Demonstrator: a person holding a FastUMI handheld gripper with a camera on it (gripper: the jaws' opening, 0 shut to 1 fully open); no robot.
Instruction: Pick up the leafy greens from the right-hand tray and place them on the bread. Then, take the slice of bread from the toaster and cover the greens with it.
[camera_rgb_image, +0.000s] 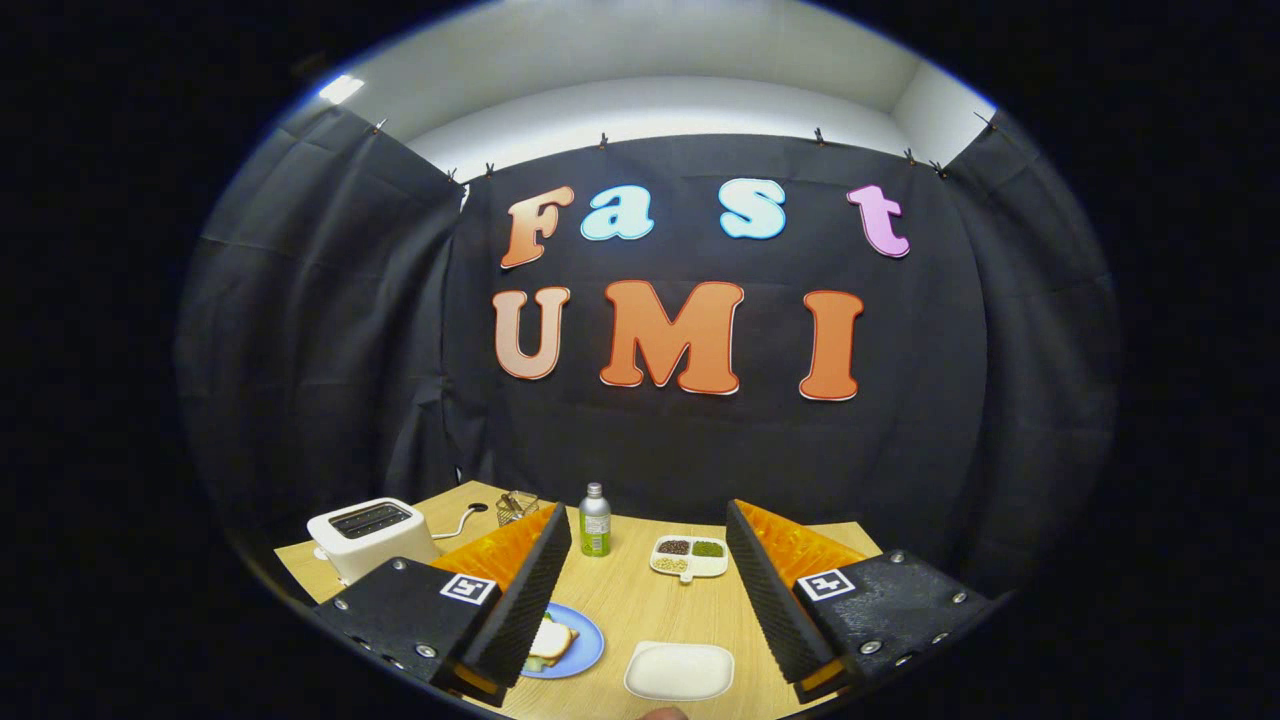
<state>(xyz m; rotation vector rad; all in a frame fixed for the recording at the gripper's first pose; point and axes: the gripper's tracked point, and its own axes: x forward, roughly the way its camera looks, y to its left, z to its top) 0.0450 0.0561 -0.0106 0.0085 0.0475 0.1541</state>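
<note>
A: Black cloth hangs all round the booth, and below it a pale wooden table runs from the cloth toward the camera. What stands on it, biggest first?

B: The white toaster at about ten o'clock from the fingers. I can't tell whether a slice sits in its slots. Then the blue plate, just beside the left finger at roughly eight o'clock, carrying the bread with something green under its edge. Then the white tray between the fingers, toward six o'clock. It looks bare from here, and no loose greens show on it.

A: And the small things?

B: A divided dish with three kinds of seeds at twelve o'clock, a green bottle at eleven, and a small glass holder behind it.

A: The gripper?

B: Released, its fingers spread wide with nothing between them. It is held level and high above the near edge of the table, pointing at the back cloth.

A: Which step, then?

B: Hard to say. If the green on the plate is the leafy greens, I'd judge the toaster step is next. That calls for swinging toward ten o'clock and lowering over the slots. Otherwise, the move is to dip toward six and look for the greens.
</note>
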